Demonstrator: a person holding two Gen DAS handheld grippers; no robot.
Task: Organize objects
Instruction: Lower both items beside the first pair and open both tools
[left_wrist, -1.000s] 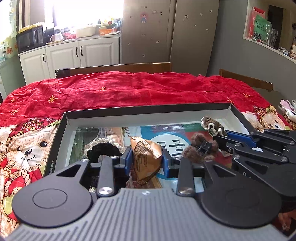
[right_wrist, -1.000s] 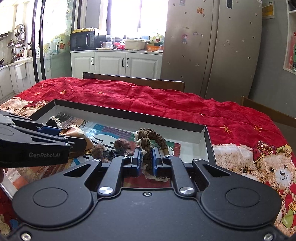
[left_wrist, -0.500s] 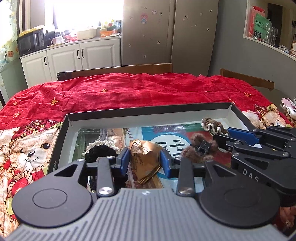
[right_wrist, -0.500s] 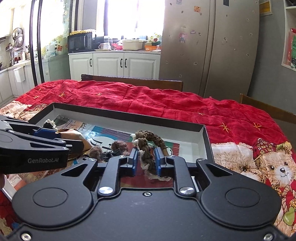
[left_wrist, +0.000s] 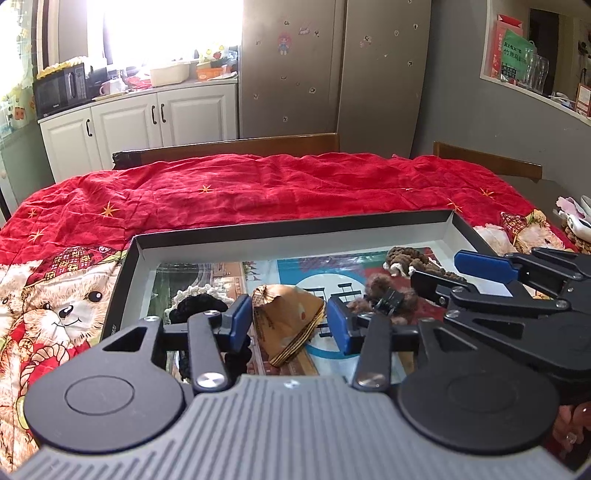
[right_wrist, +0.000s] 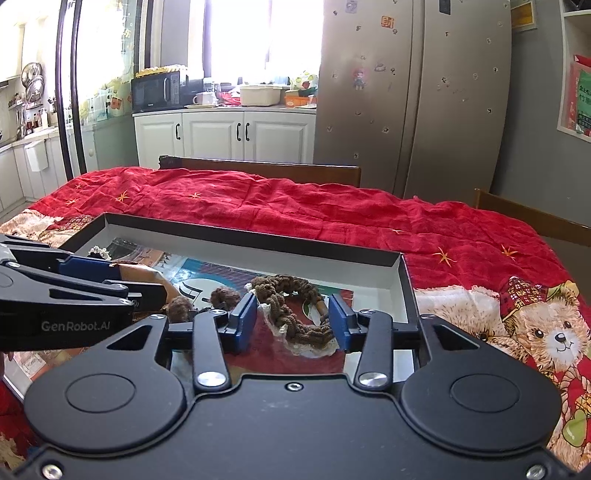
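A shallow black-rimmed box (left_wrist: 295, 225) lies on the red cloth. In it, a brown folded packet (left_wrist: 286, 319) lies between the pads of my open left gripper (left_wrist: 288, 325), not gripped. A brown braided scrunchie (right_wrist: 295, 314) lies between the pads of my open right gripper (right_wrist: 293, 323), released. A fuzzy brown hair clip (left_wrist: 384, 297) lies between the two items, and a black scrunchie with white lace (left_wrist: 195, 304) lies at the left. The right gripper shows in the left wrist view (left_wrist: 443, 273); the left gripper shows in the right wrist view (right_wrist: 122, 282).
The box (right_wrist: 400, 280) sits on a table covered by a red teddy-bear cloth (left_wrist: 258, 188). Wooden chair backs (left_wrist: 229, 146) stand at the far edge. Kitchen cabinets (right_wrist: 221, 136) and a fridge (right_wrist: 410, 96) stand behind.
Both grippers have opened. The left let go of the brown packet and the right let go of the braided scrunchie; both items now rest in the box.
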